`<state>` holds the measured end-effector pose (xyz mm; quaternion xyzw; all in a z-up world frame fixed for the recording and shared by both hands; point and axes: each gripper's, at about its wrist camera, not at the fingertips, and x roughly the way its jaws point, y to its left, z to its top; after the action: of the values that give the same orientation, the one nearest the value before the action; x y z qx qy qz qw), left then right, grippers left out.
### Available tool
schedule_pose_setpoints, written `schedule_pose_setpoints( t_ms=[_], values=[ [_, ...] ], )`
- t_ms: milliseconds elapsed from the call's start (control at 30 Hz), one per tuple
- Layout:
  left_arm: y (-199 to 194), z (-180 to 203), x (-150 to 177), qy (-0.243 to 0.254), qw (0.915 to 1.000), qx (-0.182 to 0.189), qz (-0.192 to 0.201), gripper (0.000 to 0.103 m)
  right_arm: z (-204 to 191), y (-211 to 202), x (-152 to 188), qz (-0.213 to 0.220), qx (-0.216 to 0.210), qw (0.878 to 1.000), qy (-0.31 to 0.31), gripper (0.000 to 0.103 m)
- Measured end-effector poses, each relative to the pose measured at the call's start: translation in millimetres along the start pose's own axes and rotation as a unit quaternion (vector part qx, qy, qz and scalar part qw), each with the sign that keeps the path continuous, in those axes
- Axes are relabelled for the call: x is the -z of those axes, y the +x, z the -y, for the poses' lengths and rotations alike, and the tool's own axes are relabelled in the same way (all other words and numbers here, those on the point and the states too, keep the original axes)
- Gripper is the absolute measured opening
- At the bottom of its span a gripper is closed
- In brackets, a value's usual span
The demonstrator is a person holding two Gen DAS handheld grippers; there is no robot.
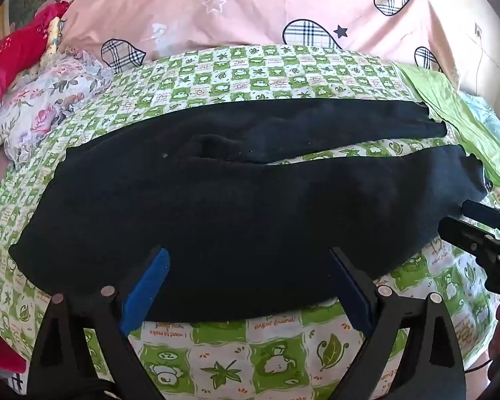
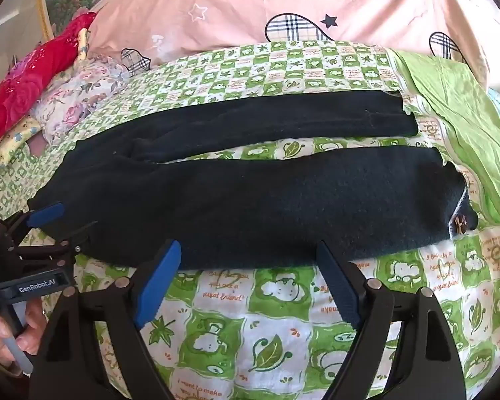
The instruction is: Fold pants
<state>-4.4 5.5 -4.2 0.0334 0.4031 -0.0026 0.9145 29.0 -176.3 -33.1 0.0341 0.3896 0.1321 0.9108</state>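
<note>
Both the left gripper (image 1: 248, 286) and the right gripper (image 2: 248, 280) hung wide open at the near edge of the black fleece pants (image 2: 243, 200), holding nothing. The pants lay flat across the green checked bedsheet (image 2: 266, 326), legs parted. They looked soft, thick and limp; pinching the near leg's edge at hem and waistband seemed best.

Left wrist view: low, close over near edge of dark pants (image 1: 236, 206), facing across bed toward pink quilt (image 1: 250, 10); waist end nearest. Right wrist view: same heading, set toward cuff end. Shared: whole pants, green checked sheet (image 2: 283, 316), quilt, each other's gripper at frame edge.
</note>
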Motion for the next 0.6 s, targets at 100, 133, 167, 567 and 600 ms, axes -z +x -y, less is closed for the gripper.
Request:
schedule_pose_setpoints(
  t_ms=[100,133,167,567,600],
  values=[
    [0.8,-0.7,-1.0,0.000,1.0000,0.000,-0.001,0.095,0.2,-1.4,-0.4,-0.005,-0.006,1.000,0.007,0.084],
    [1.0,-0.9,-0.9,-0.002,1.0000,0.001,-0.001,0.095,-0.1,1.7,-3.4,-0.008,-0.007,1.000,0.008,0.084],
    [0.9,-1.0,-0.9,-0.002,1.0000,0.001,-0.001,0.095,-0.7,1.5,-4.2,-0.008,-0.007,1.000,0.008,0.084],
    [2.2,-1.7,0.1,-0.004,1.0000,0.003,0.000,0.095,-2.7,-0.1,-6.5,-0.005,-0.004,1.000,0.006,0.084],
    [2.1,-2.0,0.3,-0.003,1.0000,0.003,0.000,0.095,-2.5,0.1,-6.9,-0.005,-0.004,1.000,0.006,0.084]
  ],
)
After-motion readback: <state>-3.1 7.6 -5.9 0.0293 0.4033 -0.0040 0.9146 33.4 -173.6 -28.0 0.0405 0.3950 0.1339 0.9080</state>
